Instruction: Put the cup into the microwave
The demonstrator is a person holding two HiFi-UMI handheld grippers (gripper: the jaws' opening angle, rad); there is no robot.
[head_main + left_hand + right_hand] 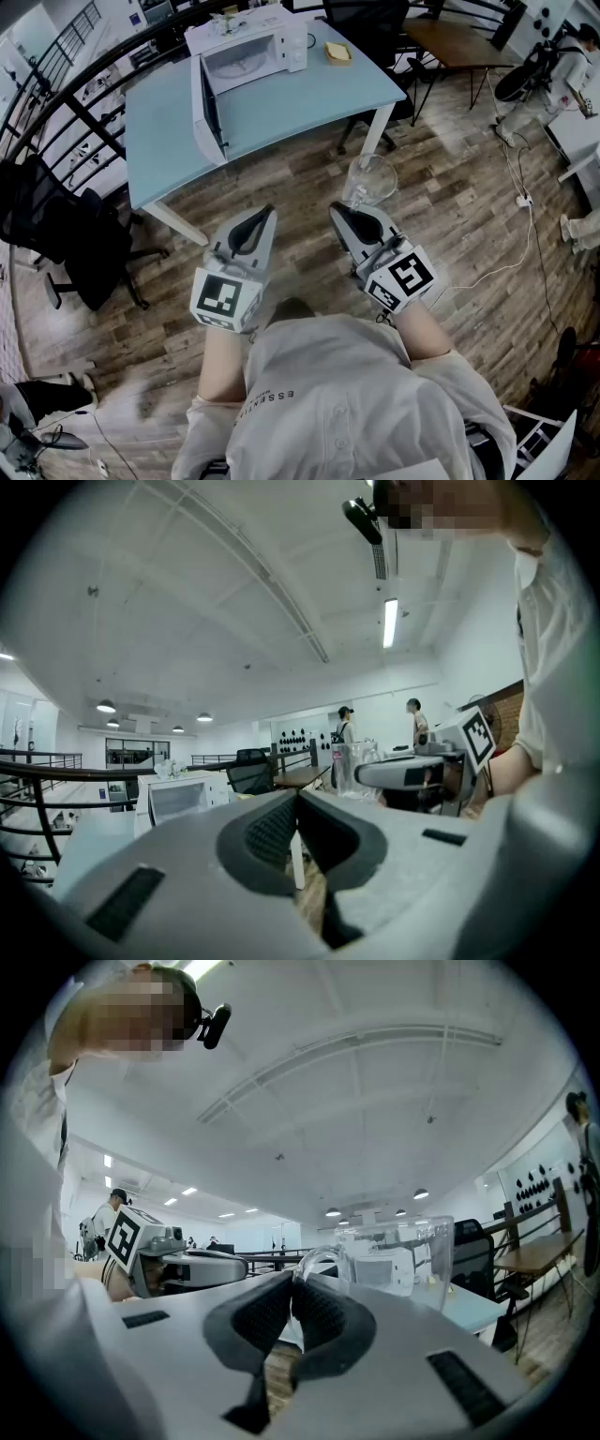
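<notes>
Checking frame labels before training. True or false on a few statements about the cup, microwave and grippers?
1. The right gripper is shut on the handle of the clear cup. True.
2. The microwave has its door closed. False: the door stands open.
3. The cup sits inside the microwave. False: it is held over the floor, short of the table.
4. The left gripper is shut and empty. True.

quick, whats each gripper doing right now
left gripper: closed, empty
right gripper: closed on the handle of the clear cup
</notes>
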